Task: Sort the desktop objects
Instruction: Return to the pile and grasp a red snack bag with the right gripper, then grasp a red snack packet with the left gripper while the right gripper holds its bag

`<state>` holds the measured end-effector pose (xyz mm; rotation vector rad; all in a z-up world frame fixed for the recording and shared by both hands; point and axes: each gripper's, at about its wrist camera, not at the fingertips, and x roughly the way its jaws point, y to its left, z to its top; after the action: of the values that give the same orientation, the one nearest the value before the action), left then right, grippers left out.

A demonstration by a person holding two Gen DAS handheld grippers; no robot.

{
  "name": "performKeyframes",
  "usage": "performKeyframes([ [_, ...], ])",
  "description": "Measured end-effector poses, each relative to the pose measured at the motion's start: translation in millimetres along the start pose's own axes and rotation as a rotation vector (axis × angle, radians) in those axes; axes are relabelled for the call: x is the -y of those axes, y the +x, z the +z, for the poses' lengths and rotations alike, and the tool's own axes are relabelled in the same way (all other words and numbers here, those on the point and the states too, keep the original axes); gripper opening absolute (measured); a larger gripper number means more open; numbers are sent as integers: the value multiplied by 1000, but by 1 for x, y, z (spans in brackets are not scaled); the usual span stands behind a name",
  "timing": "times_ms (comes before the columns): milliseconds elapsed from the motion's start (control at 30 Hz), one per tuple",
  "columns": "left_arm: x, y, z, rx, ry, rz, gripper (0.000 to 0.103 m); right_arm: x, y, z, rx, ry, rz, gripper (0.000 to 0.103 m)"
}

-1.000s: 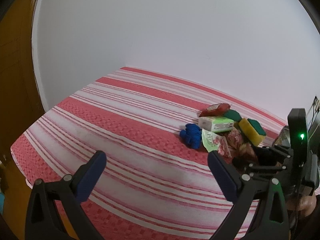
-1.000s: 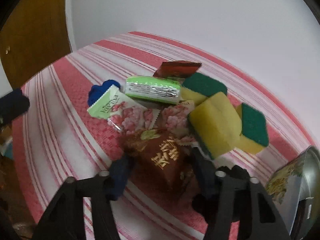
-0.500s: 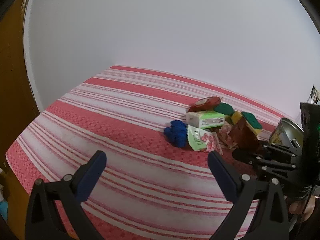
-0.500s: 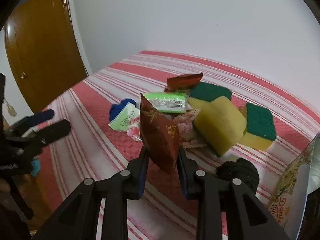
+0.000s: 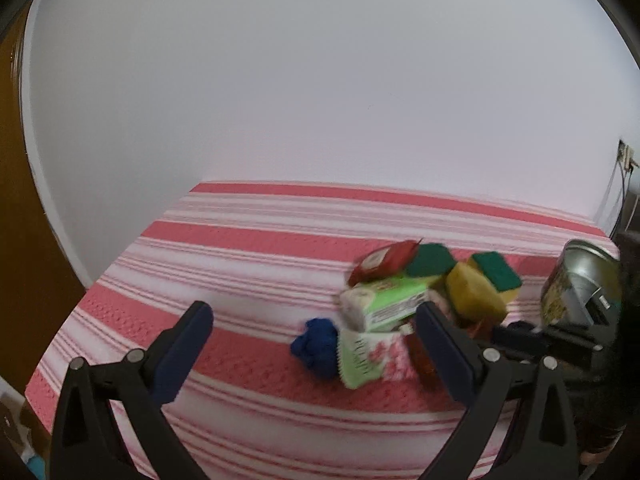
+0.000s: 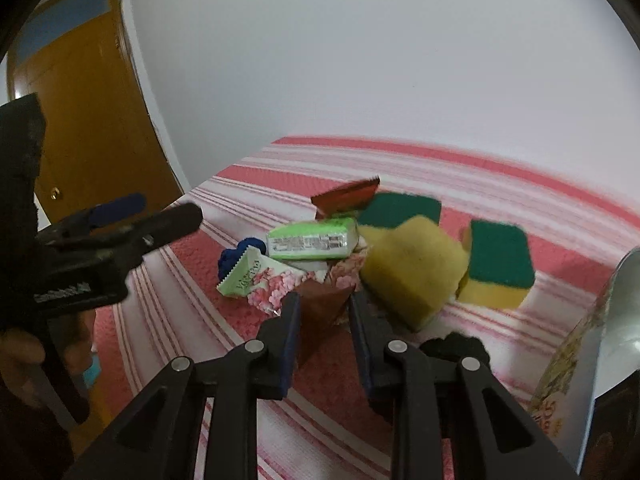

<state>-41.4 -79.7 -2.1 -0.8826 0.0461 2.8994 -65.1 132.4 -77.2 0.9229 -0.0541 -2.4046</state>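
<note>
Fingers of the right gripper [image 6: 322,312] were clamped on a brown snack packet [image 6: 320,312], held between the pads just in front of the pile: a floral sachet [image 6: 264,280], a green box [image 6: 312,240] and sponges [image 6: 412,268]. Left gripper [image 5: 316,344] fingers were spread wide apart, nothing held, a blue cloth [image 5: 316,342] seen between them on the striped tablecloth [image 5: 240,248].

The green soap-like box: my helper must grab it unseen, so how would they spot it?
On the red-striped tablecloth, find the pile beside the metal tin. The green box lies between the blue cloth and yellow sponges. It alone is a rigid, white-labelled box.
</note>
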Motion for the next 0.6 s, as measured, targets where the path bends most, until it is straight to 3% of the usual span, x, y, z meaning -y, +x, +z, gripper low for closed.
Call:
performKeyframes([
  [133,-1,2,-5,-8,-13,-2,102,3,8,1,-37,26,71,32],
  [200,-6,3,-7,-17,-26,3,102,-4,11,2,-43,-6,59,43],
  [267,-10,1,-8,-18,-40,12,102,-13,14,0,-48,-45,41,63],
  [300,-14,0,-7,-16,-50,15,102,-17,16,0,-52,-58,41,67],
  [533,-21,-7,-4,5,-72,17,102,-31,30,5,-80,-98,0,67],
  [600,-20,-6,-4,3,-62,20,102,-32,30,6,-81,-102,0,60],
])
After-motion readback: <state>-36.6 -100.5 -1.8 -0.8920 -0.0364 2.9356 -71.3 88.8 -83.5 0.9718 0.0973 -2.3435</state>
